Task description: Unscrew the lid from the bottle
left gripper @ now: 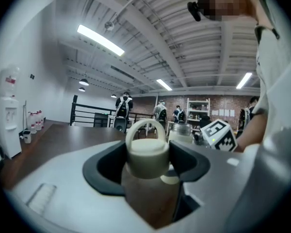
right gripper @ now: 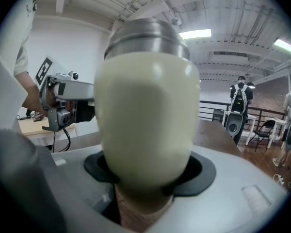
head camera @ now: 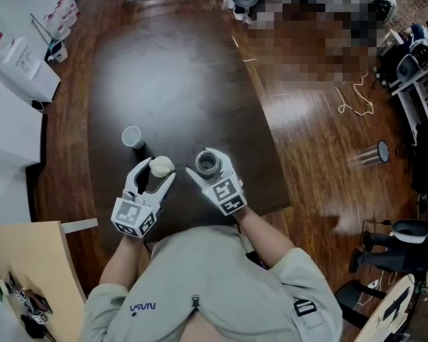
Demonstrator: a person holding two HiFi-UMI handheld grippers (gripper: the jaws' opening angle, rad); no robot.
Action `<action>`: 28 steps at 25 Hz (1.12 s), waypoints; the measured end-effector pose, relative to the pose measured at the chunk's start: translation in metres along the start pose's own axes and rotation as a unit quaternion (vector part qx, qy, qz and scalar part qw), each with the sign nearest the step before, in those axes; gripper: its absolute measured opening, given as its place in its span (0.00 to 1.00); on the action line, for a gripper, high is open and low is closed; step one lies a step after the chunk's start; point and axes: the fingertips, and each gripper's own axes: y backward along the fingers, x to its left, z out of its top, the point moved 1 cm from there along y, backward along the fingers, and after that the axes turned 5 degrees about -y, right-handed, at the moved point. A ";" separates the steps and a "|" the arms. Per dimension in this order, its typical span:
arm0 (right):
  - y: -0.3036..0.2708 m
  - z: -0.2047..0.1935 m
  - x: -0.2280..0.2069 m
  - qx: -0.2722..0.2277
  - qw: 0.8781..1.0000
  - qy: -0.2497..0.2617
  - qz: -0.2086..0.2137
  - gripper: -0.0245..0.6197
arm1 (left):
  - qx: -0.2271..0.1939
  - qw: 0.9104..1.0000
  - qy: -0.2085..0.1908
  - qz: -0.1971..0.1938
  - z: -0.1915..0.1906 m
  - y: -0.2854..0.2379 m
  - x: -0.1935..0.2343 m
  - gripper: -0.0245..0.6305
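Note:
My left gripper (head camera: pixel 159 171) is shut on the cream lid (head camera: pixel 161 165), which is off the bottle. In the left gripper view the lid (left gripper: pixel 146 153), with its loop handle up, sits clamped between the black pads (left gripper: pixel 105 166). My right gripper (head camera: pixel 208 167) is shut on the cream bottle (head camera: pixel 208 162), whose open steel mouth faces up. The bottle (right gripper: pixel 145 110) fills the right gripper view, upright, with its body between the jaws. Lid and bottle are side by side, a short gap apart, low over the front of the dark table (head camera: pixel 171 77).
A small pale cup (head camera: pixel 132 137) stands on the table just behind the left gripper. The table's front edge (head camera: pixel 271 209) runs just under both grippers. A white water dispenser (head camera: pixel 18 63) stands at far left, and a wooden floor with cables lies to the right.

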 end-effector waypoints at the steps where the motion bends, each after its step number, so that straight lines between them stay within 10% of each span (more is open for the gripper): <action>1: -0.002 -0.005 -0.001 0.002 1.000 -0.002 -0.001 0.50 | 0.005 1.000 0.001 0.000 -0.007 -0.002 0.001 0.48; 28: -0.033 -0.073 -0.004 0.059 0.998 -0.032 -0.014 0.50 | 0.159 0.984 -0.072 -0.044 -0.156 -0.056 -0.001 0.48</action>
